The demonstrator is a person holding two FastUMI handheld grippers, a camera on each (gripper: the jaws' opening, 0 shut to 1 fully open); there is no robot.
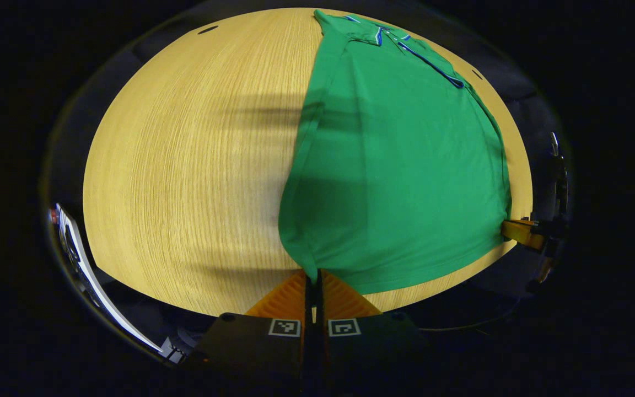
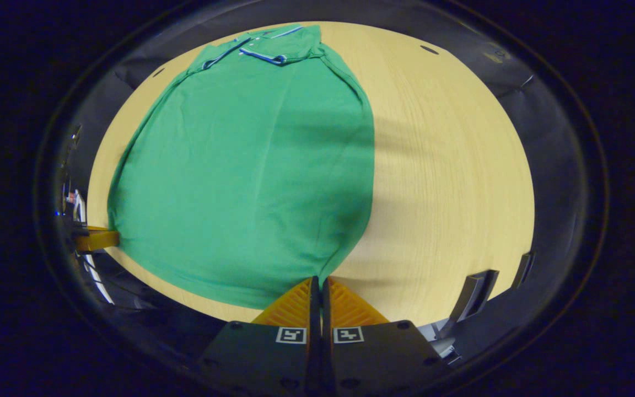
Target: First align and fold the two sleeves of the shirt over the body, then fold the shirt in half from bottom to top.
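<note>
While shirt [image 1: 400,182] lies flat, both tongs [image 1: 313,281] [image 2: 318,284] pinch hem corners.

The sleeves of the green shirt [image 1: 400,165] lay tucked out of sight. Each near hem corner vanished between pressed fingers. The far collar [image 2: 265,52] was too small to make out clearly.

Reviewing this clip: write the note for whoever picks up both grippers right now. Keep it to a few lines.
Left gripper: shut on the green polo shirt at one bottom hem corner.
Right gripper: shut on the other bottom corner.
Shirt lies flat on the wooden table, collar at the far end.
Done: sleeves look folded in; the sides run straight.
Left: carry both corners up to the collar, lay the hem down, release.
</note>
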